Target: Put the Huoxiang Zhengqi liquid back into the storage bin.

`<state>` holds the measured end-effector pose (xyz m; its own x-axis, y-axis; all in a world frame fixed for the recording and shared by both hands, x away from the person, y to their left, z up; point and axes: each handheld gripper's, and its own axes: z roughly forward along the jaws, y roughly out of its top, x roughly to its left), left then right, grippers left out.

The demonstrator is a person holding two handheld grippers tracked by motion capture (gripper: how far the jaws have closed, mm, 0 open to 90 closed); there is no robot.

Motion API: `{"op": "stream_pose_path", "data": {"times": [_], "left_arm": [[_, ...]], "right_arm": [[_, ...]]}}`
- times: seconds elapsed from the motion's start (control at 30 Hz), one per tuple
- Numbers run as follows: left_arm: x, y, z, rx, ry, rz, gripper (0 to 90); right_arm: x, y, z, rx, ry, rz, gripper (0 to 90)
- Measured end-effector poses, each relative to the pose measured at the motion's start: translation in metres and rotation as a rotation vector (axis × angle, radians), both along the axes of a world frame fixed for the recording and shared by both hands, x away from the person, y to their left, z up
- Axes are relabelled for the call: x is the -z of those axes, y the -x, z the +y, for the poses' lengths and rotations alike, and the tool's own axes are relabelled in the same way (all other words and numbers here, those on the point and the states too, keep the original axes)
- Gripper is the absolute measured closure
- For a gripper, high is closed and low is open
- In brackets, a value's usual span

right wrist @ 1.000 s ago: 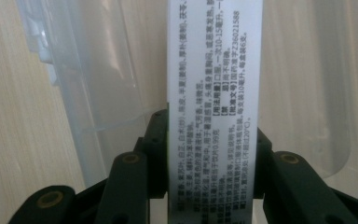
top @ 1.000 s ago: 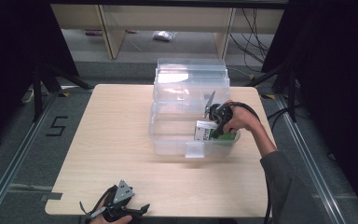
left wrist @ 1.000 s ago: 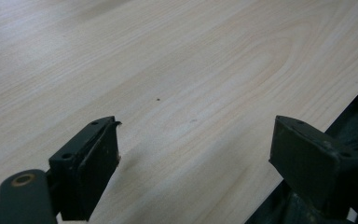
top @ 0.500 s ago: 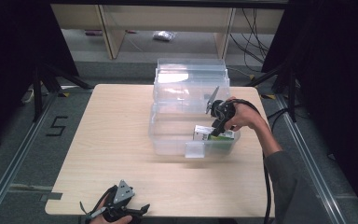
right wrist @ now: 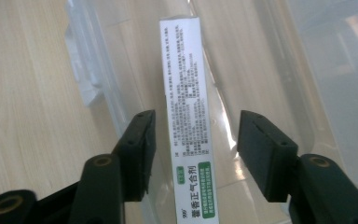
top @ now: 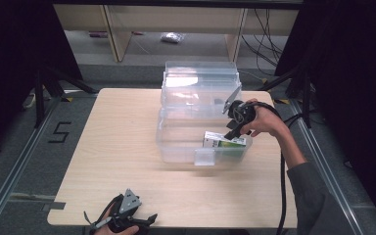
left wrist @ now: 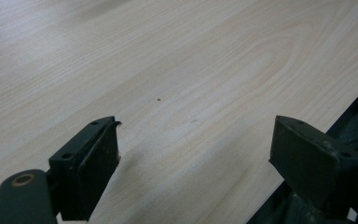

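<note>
The table [top: 127,147] is pale wood. On its far right part stands a clear bin [top: 176,142] with its lid [top: 200,81] tipped up behind it. Inside the bin, against the near right wall, lies 1 box [top: 225,142], white with green, standing on a long narrow edge.

The right gripper [top: 232,128] hangs over the box. In the right gripper view the box [right wrist: 189,121] runs lengthwise between the 2 jaws with a gap on each side; the jaws have just been opening and the pads do not press on it, so the box is released and rests on the bin floor [right wrist: 261,70]. The left gripper [top: 142,221] sits at the near edge of the table; its own view shows the jaws spread wide over bare wood [left wrist: 168,70], holding nothing.

The box looks like thin printed card, so probably light and fairly stiff along its length, but easy to dent on the broad faces if squeezed hard. The print looks glossy and may be a little slippery. The best hold is likely across the 2 broad faces near mid-length, with modest force; a hold near 1 end could let it swing. The clear walls stand close by, so the jaws have little room on the near side.
</note>
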<state>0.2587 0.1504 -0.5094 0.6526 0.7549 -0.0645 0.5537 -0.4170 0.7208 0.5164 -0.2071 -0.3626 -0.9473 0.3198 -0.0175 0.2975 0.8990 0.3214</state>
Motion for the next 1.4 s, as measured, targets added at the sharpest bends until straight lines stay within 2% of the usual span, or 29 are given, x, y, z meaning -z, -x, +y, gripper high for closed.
{"op": "stream_pose_path", "data": {"times": [0.03,0.07,0.13,0.2,0.33,0.43,0.47,0.53,0.57,0.6,0.63,0.67,0.77,0.8,0.83,0.87,0.9,0.97,1.03,1.07,1.13,1.3,1.37,1.4], "left_arm": [[0.0,0.0,0.0,0.0,0.002,-0.001,14.9],[0.0,0.0,0.0,0.002,0.0,-0.001,14.9],[0.0,0.0,0.0,0.0,0.0,-0.001,14.9],[0.0,-0.001,0.001,0.001,-0.001,0.0,14.9],[0.0,-0.001,0.001,-0.006,-0.004,-0.005,14.9],[0.0,0.0,0.0,-0.008,0.013,-0.002,14.9],[-0.001,0.0,0.001,0.004,-0.008,-0.001,14.9],[-0.002,0.0,0.001,0.003,-0.006,-0.008,14.9],[-0.002,0.0,0.001,0.003,-0.006,-0.008,14.9],[-0.003,-0.001,0.004,0.028,-0.044,0.004,14.9],[-0.001,0.0,0.001,-0.003,-0.005,-0.003,14.9],[-0.001,0.0,0.001,-0.006,-0.001,-0.004,14.9],[-0.002,0.0,0.001,-0.006,-0.007,-0.014,14.8],[-0.002,-0.001,0.001,-0.004,-0.009,-0.013,14.9],[-0.002,-0.001,0.002,0.013,-0.01,-0.01,14.9],[-0.002,-0.001,0.002,0.007,-0.006,-0.011,14.9],[-0.002,-0.001,0.002,0.007,-0.006,-0.011,14.9],[-0.002,-0.001,0.002,0.002,-0.011,-0.017,14.9],[-0.002,-0.001,0.002,0.003,-0.014,-0.017,14.8],[-0.002,-0.001,0.002,0.0,-0.011,-0.018,14.9],[-0.002,-0.001,0.002,-0.001,-0.01,-0.018,14.8],[-0.002,-0.001,0.002,0.0,-0.004,-0.018,14.8],[-0.002,-0.001,0.002,-0.001,-0.006,-0.018,14.9],[-0.002,-0.001,0.002,-0.001,-0.006,-0.018,14.9]], "right_arm": [[-0.001,0.001,0.0,0.008,-0.002,-0.013,47.0],[-0.003,0.004,0.0,0.037,0.0,-0.005,46.6],[-0.006,0.004,0.0,0.028,-0.019,-0.029,44.7],[-0.012,0.008,-0.001,0.088,-0.06,-0.056,39.3],[-0.018,0.013,-0.001,0.153,-0.09,-0.069,34.6],[-0.021,0.018,-0.005,0.201,-0.158,-0.092,32.0],[-0.022,0.02,-0.006,0.213,-0.172,-0.096,31.1],[-0.024,0.03,-0.009,0.264,-0.184,-0.132,28.2],[-0.024,0.03,-0.009,0.264,-0.184,-0.132,28.2],[-0.024,0.035,-0.009,0.278,-0.2,-0.124,28.2],[-0.024,0.038,-0.011,0.257,-0.215,-0.149,28.1],[-0.024,0.046,-0.012,0.296,-0.229,-0.155,26.8],[-0.023,0.055,-0.014,0.289,-0.246,-0.173,26.6],[-0.024,0.064,-0.014,0.312,-0.271,-0.187,25.8],[-0.024,0.064,-0.014,0.312,-0.271,-0.187,25.8],[-0.025,0.071,-0.015,0.315,-0.286,-0.204,25.3],[-0.025,0.071,-0.015,0.315,-0.286,-0.204,25.3],[-0.023,0.076,-0.016,0.294,-0.344,-0.232,23.8],[-0.021,0.084,-0.019,0.318,-0.365,-0.214,22.9],[-0.019,0.085,-0.019,0.327,-0.37,-0.239,22.4],[-0.018,0.089,-0.019,0.339,-0.375,-0.227,22.3],[-0.011,0.1,-0.023,0.352,-0.392,-0.243,21.3],[-0.009,0.106,-0.023,0.379,-0.393,-0.24,21.1],[-0.007,0.11,-0.023,0.403,-0.412,-0.241,21.1]]}}
